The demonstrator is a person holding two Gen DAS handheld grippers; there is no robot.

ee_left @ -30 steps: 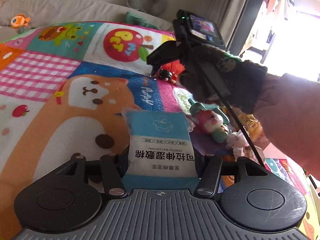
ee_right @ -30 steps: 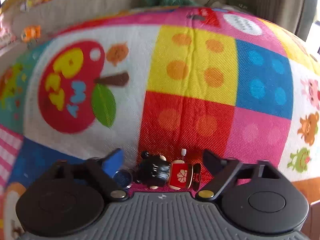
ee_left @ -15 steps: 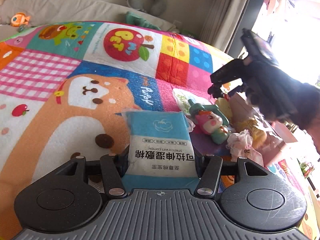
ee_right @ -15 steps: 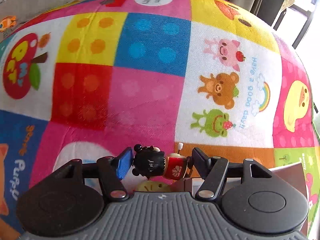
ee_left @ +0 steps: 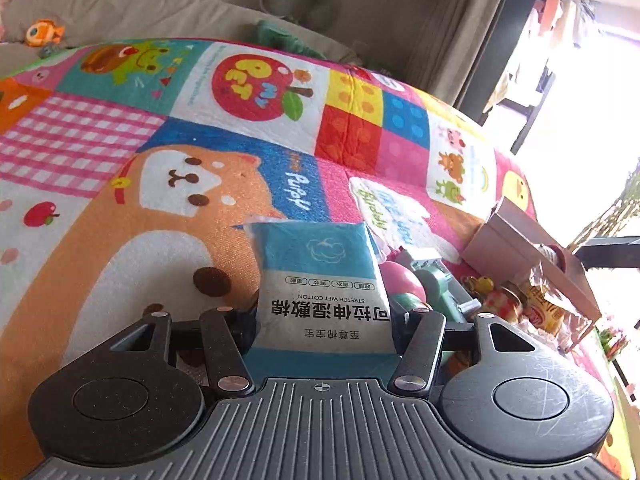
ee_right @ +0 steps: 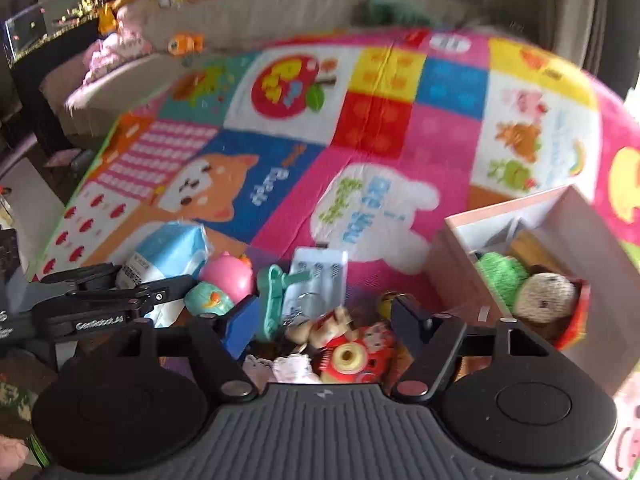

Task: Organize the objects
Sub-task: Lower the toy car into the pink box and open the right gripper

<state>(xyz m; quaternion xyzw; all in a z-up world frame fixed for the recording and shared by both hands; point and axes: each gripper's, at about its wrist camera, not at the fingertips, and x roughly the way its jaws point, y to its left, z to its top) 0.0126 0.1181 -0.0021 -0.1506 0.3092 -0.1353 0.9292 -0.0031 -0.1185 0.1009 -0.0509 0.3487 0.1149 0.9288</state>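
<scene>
blue-and-white plastic is what sits closest: the wet cotton pack (ee_left: 320,304) is squeezed between the fingers of the left gripper (ee_left: 322,320), low over the play mat (ee_left: 120,240) and not put away yet. on the other side the right gripper (ee_right: 320,320) has its jaws spread with nothing clamped. they've just been opening, and the little figure it was carrying isn't between them now, so my guess is it got dropped at the box, though the right view is smeared and i can't pick it out for sure.

progress-wise, i'd call it partway. the cardboard box (ee_right: 568,220) already has a green fuzzy toy (ee_right: 500,276) and a brown plush (ee_right: 544,296) in it. still loose just beside the box: a pink round toy (ee_right: 228,276), a teal clip thing (ee_right: 276,300), a pale blue packet (ee_right: 320,272), a red toy (ee_right: 352,356) and some white scraps right under the right gripper.

room to move: the pile sits tight against the box's near wall, so anything heading in has to clear that rim. the two grippers are close together over the clutter. beyond that the mat is wide and bare all the way up to the beige sofa (ee_left: 140,16) at the back, so plenty of slack on that side.
</scene>
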